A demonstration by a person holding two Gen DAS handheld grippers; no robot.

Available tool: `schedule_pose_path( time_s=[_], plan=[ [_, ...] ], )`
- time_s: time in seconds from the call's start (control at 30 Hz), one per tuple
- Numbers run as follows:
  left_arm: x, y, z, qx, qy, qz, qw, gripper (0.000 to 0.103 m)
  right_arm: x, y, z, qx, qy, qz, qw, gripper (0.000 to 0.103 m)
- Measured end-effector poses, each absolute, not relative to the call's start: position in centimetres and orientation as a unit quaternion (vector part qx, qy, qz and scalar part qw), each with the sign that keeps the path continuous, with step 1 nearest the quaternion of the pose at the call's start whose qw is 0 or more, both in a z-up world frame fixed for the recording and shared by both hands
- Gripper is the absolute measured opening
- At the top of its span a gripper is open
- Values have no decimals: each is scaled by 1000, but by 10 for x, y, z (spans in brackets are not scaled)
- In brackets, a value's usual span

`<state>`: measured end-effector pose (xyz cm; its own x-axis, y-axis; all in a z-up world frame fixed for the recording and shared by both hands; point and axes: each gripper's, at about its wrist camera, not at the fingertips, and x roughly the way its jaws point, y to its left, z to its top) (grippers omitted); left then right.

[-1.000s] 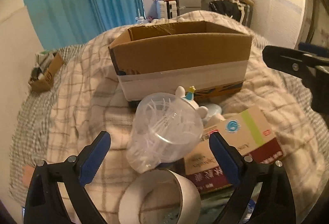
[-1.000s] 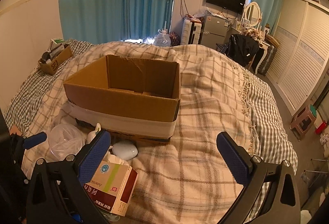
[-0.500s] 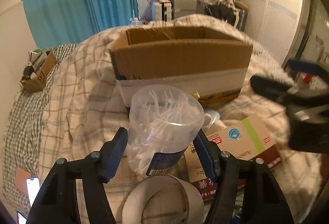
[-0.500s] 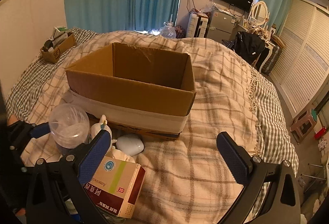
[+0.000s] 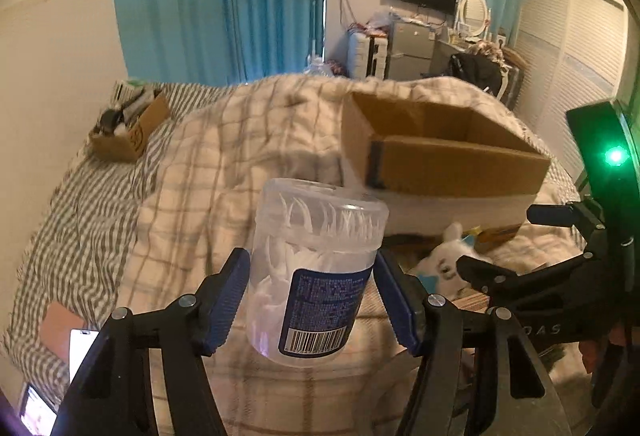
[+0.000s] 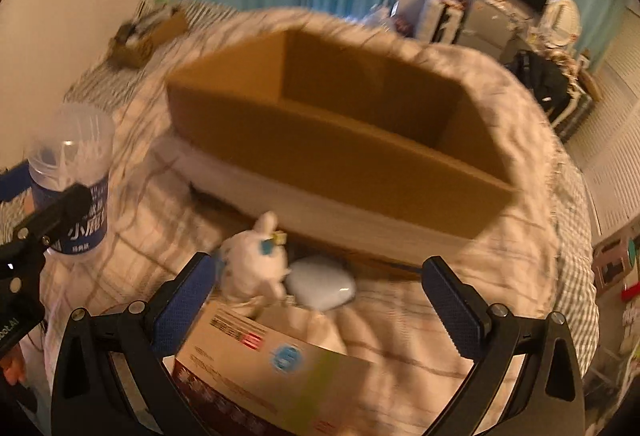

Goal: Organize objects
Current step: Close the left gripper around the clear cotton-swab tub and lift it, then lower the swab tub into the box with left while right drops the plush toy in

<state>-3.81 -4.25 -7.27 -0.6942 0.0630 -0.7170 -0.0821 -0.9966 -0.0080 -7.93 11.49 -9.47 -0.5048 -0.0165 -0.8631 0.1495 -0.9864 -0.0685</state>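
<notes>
The left gripper (image 5: 312, 296) is raised above a plaid blanket (image 5: 224, 164) on a bed, its 2 blue-padded fingers (image 5: 226, 300) clamped on the sides of a clear plastic jar (image 5: 316, 268) of white floss picks with a blue barcode label. The jar leans slightly to the right, lid upward, clear of the bedding, to the left of an open cardboard box (image 5: 440, 152) that sits on the blanket. The right gripper (image 6: 316, 300) hangs low in front of the box's near wall with its jaws spread wide and nothing between them, poised over a white plush toy (image 6: 256, 264), a pale oval case (image 6: 322, 286) and a red-and-white carton (image 6: 272, 368); this view is motion-blurred. 1 second earlier the jar lay on its side on the blanket between the left gripper's parted fingers; 0.5 seconds ago the fingers had closed on it, and it is now lifted higher and carried leftward, with the box at the right of the left wrist view. The right gripper has dropped nearer the toy and carton.
</notes>
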Motion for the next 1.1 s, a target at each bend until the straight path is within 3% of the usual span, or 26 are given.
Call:
schedule_pose_path(
  time_s=[0.1, 0.17, 0.3, 0.4, 0.47, 0.5, 0.8, 1.1],
  plan=[
    [-41, -48, -88, -402, 9, 915, 37, 66, -87, 103, -110, 514, 76, -852, 59, 101],
    [-42, -53, -96, -406, 4, 913, 40, 66, -92, 101, -118, 529, 75, -843, 64, 91],
    [-38, -55, -106, -399, 6, 916, 45, 66, -99, 96, -129, 554, 61, -825, 97, 86],
    [-40, -52, -118, -408, 37, 912, 30, 66, -101, 90, -134, 565, 61, -815, 110, 71],
    [-45, -51, -131, -417, 53, 907, 17, 66, -101, 88, -136, 568, 63, -813, 113, 55],
    [-48, -53, -135, -419, 52, 906, 17, 66, -100, 88, -137, 568, 62, -813, 114, 53],
    [-53, -68, -139, -407, 8, 913, 33, 64, -90, 100, -107, 525, 47, -842, 112, 53],
    [-39, -50, -65, -355, 12, 934, 46, 62, -76, 121, -53, 480, 41, -870, 107, 52]
  ],
)
